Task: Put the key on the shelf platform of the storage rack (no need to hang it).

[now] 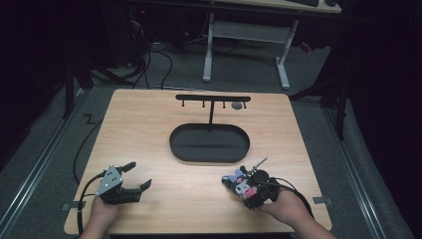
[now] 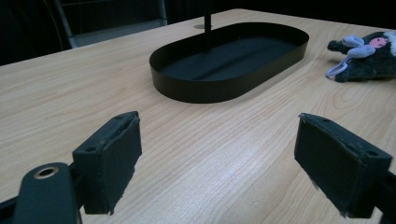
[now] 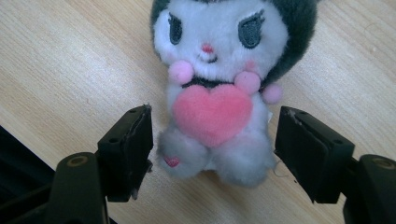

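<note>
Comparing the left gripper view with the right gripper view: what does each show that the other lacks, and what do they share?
Left gripper view alone: the black oval tray with a post rising from it, and the left gripper with jaws wide apart and nothing between them. Right gripper view alone: the plush toy's face, its pink heart, and the right gripper with its jaws on either side of the toy's lower body, a small gap showing at each pad. Shared: the plush toy, seen from the side at the left gripper view's edge, and the wooden table.
</note>
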{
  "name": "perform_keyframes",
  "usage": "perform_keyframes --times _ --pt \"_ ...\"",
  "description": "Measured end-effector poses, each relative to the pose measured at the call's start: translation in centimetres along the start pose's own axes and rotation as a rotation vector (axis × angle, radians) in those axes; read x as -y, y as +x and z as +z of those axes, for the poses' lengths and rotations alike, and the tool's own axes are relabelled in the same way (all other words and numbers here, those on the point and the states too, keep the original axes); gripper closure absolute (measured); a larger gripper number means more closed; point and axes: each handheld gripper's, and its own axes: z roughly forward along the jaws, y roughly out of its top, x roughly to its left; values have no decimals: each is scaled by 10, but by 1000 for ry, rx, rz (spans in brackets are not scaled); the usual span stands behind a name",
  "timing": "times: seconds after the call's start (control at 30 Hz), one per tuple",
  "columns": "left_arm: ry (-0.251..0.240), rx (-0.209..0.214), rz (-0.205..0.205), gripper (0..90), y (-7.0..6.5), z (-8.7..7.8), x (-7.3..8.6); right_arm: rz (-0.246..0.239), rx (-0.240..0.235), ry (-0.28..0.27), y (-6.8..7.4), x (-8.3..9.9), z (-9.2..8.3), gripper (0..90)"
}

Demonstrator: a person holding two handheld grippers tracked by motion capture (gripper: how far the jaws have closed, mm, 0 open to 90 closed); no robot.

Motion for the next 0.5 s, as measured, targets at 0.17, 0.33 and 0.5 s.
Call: perform_keyframes --times 0.17,0.33,0.5 --pt "10 3 17 154 -1 -1 0 14 -4 3 0 1 1 310" --pt "19 1 18 154 -1 -1 1 20 -20 8 -2 -1 3 373" --pt "2 0 10 154 0 -3 1 12 -25 13 -3 -1 5 400"
